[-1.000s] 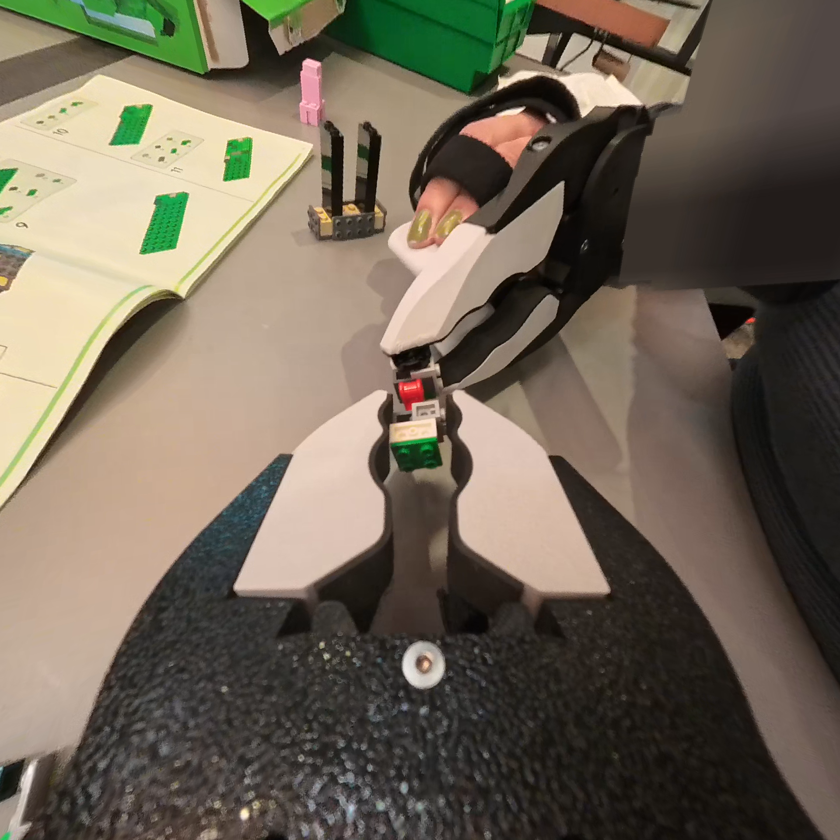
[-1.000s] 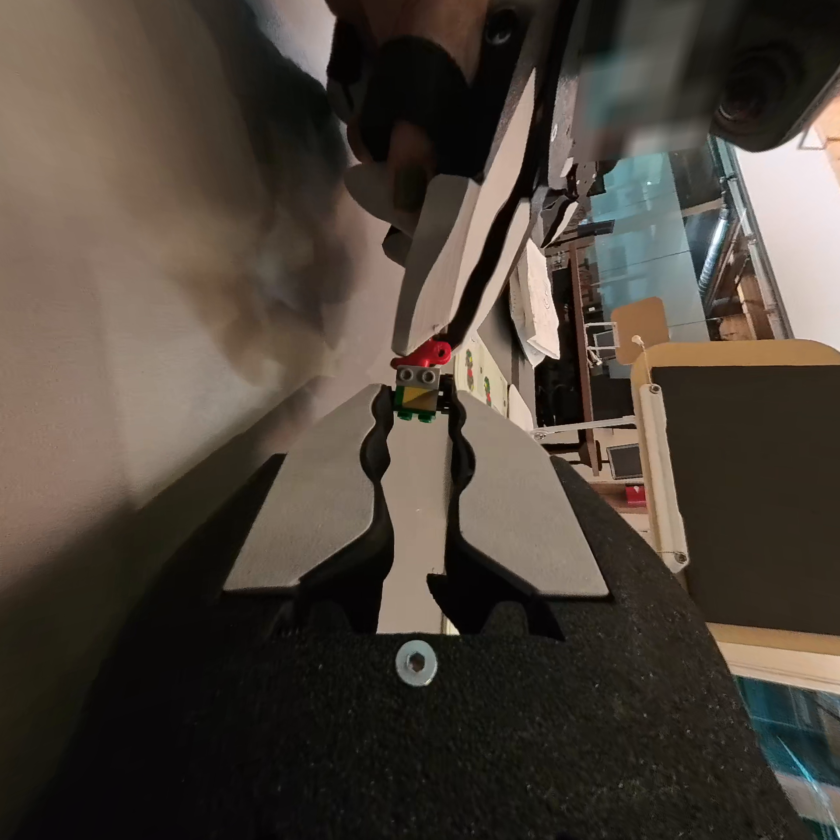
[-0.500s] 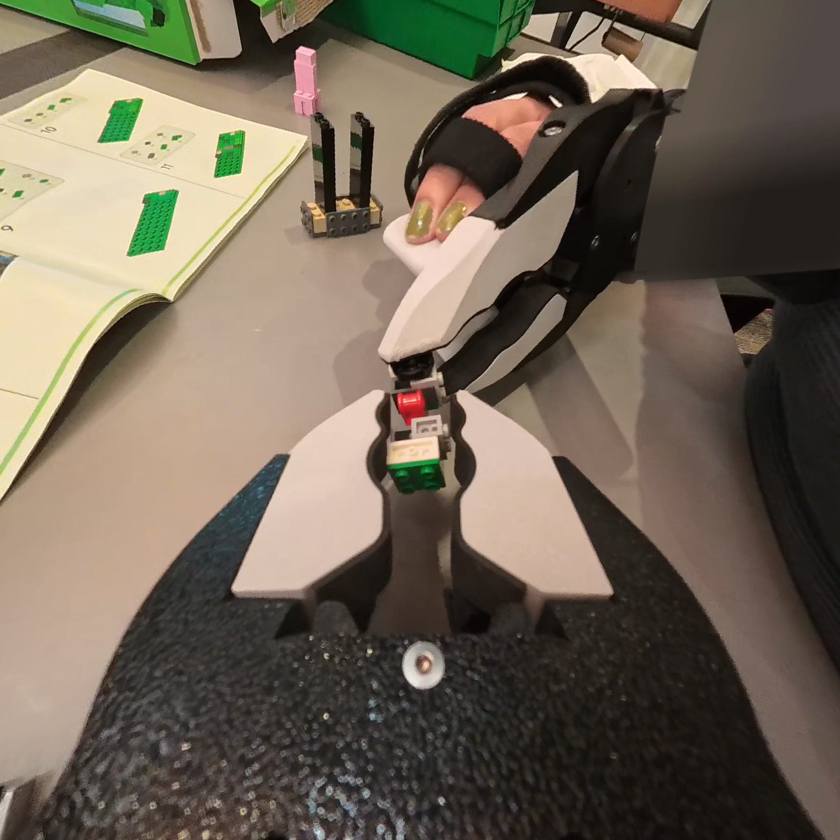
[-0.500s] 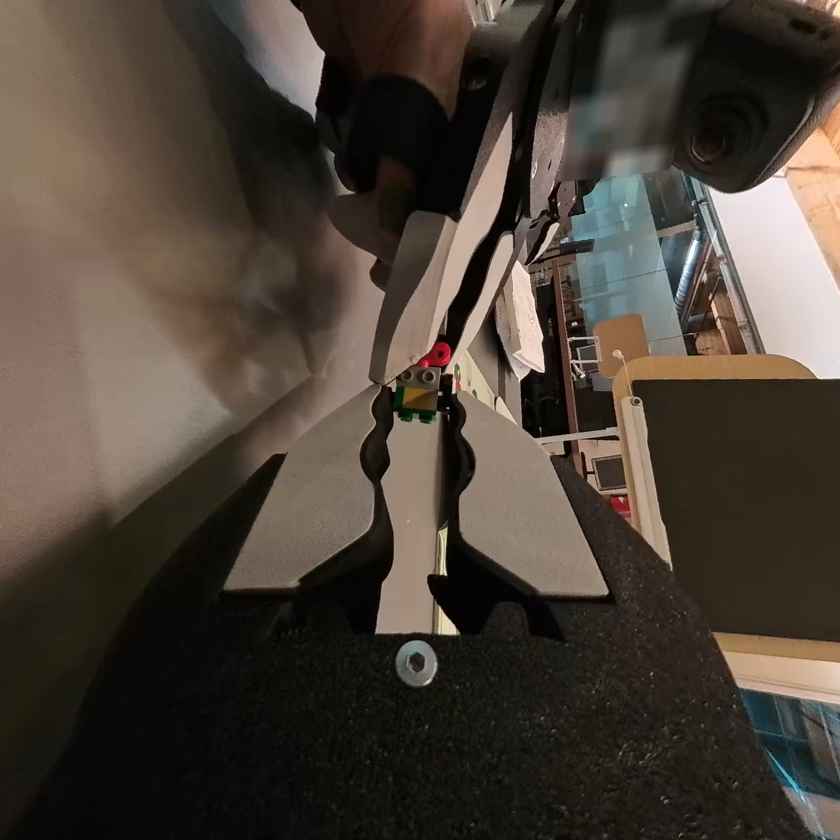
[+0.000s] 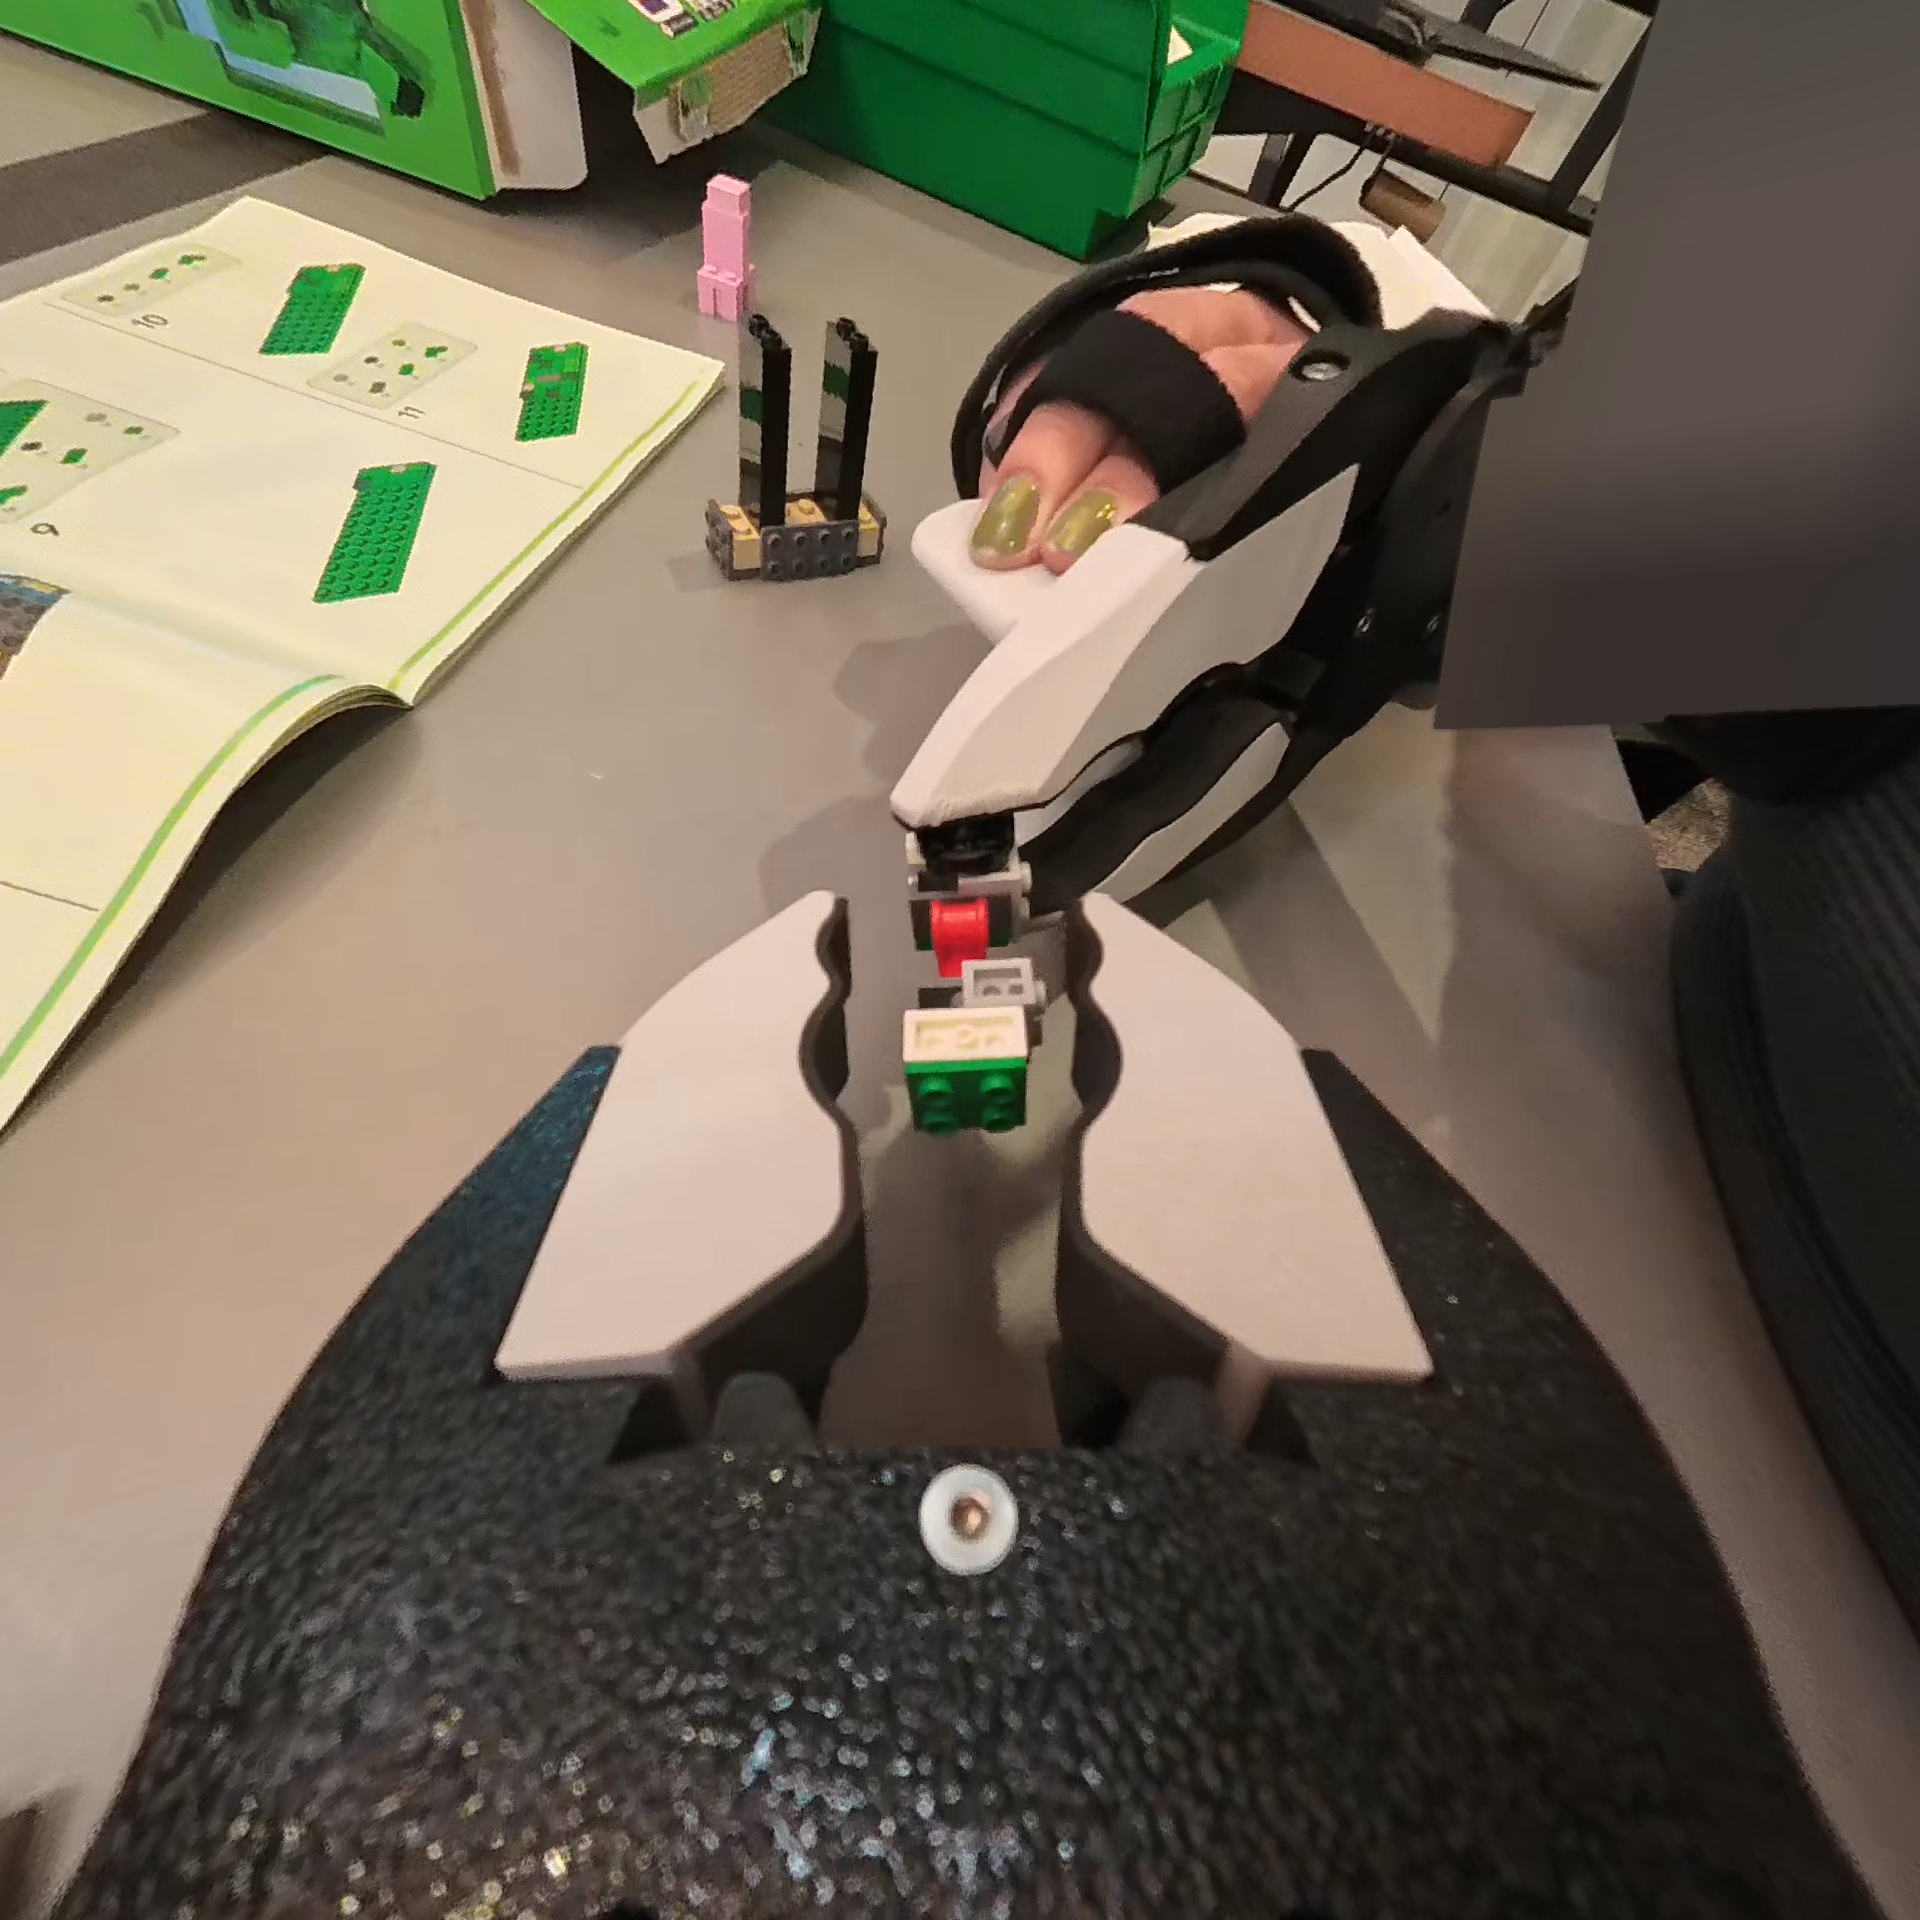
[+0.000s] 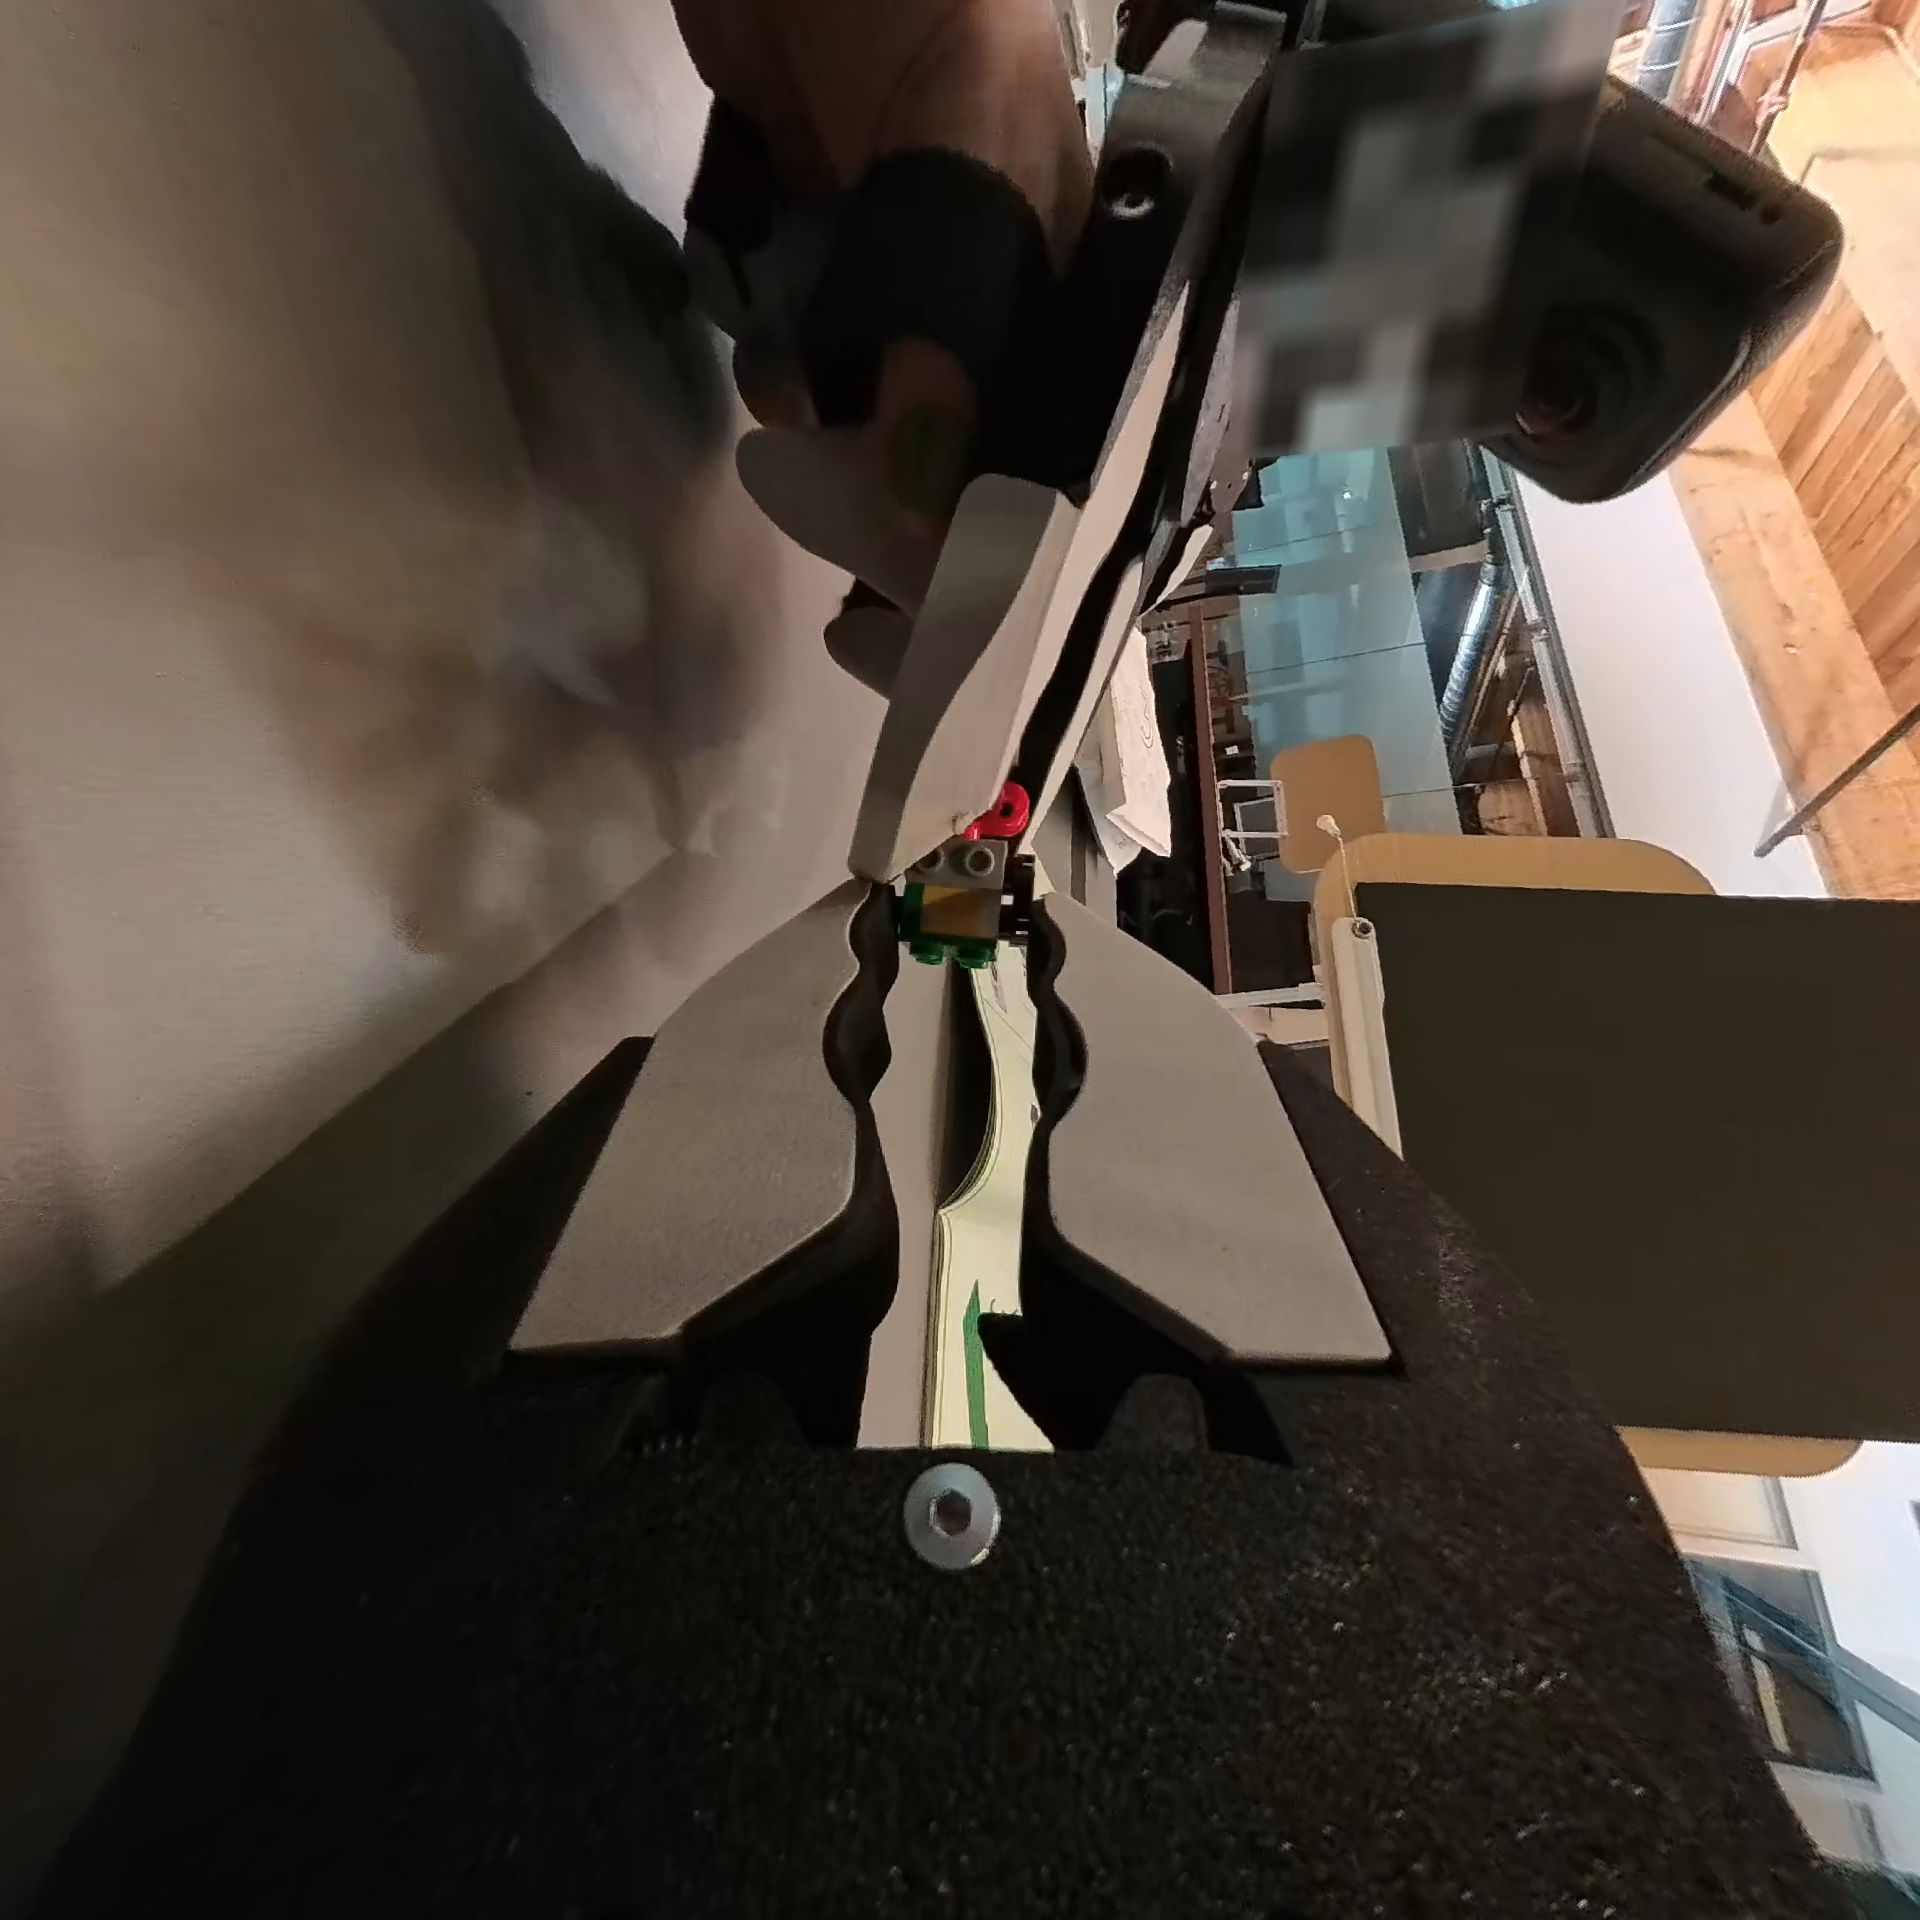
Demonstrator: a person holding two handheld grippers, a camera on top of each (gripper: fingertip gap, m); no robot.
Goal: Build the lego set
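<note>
A small lego assembly (image 5: 966,1049) of green, tan, grey, red and black pieces hangs above the grey table (image 5: 468,935). My right gripper (image 5: 987,847) comes in from the upper right and is shut on its black far end. My left gripper (image 5: 956,904) is open, with a finger on each side of the assembly and a small gap to it. In the right wrist view the assembly (image 6: 951,914) sits at the tips of my right gripper (image 6: 961,909). The left gripper (image 6: 977,831) reaches down from above, around the red piece (image 6: 997,821).
An open instruction booklet (image 5: 260,499) lies at the left. A small build with two black uprights (image 5: 800,468) and a pink figure (image 5: 724,249) stand behind it. Green boxes (image 5: 987,114) line the back. Dark fabric (image 5: 1808,1039) is at the right edge. Both grippers' tips are close together, under 4 cm apart.
My left gripper has opened and let go of the assembly. The right gripper still holds it, in nearly the same place.
</note>
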